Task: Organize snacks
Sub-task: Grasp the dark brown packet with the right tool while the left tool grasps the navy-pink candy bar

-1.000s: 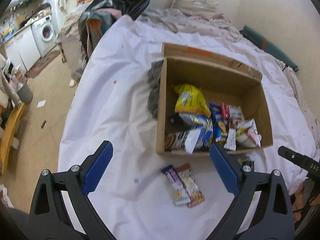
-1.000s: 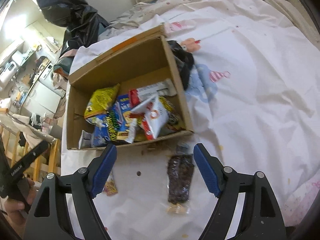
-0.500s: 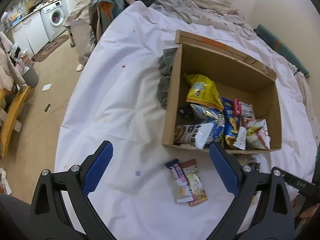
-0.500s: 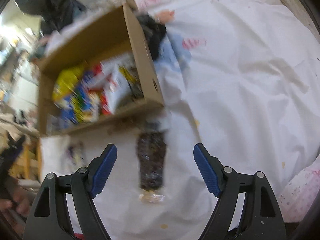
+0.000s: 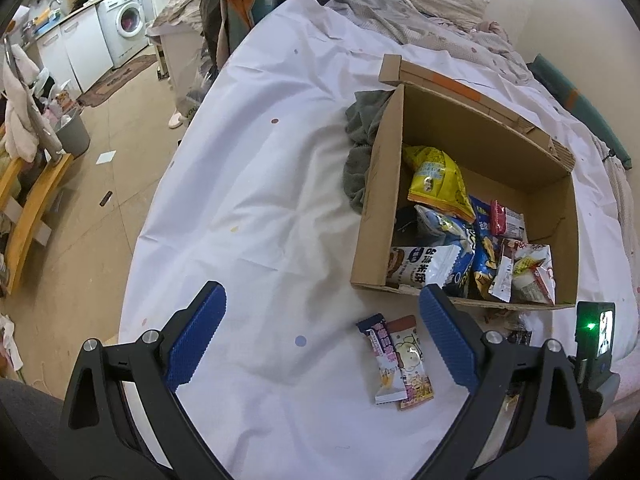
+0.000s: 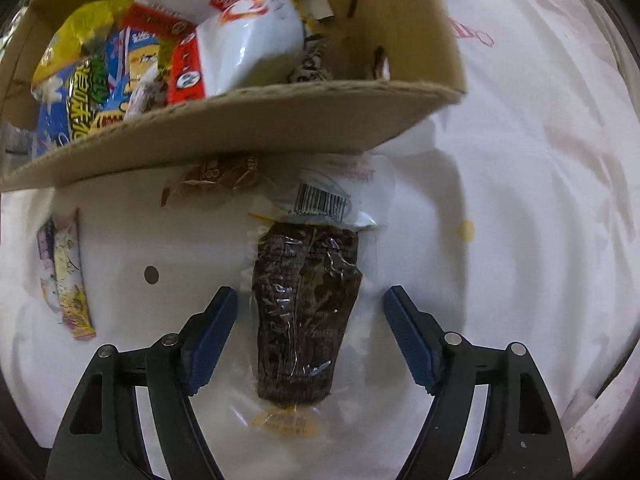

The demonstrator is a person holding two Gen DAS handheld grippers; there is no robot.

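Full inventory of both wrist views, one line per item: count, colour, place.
box: 1, brown cardboard, open, on the sheet
snack bags: several, yellow, blue, white, red, inside the box
dark snack pack: 1, brown in clear wrap, on the sheet before the box, between the right tongs' pads
bar packets: 2, purple-white and cream-pink, side by side on the sheet before the box
grey cloth: 1, against the box's left wall
sheet: 1, white, dotted, over the bed
washing machine: 1, white, far left
left tongs: blue pads, open, empty
right tongs: blue pads, open, astride the dark pack, have just been closing
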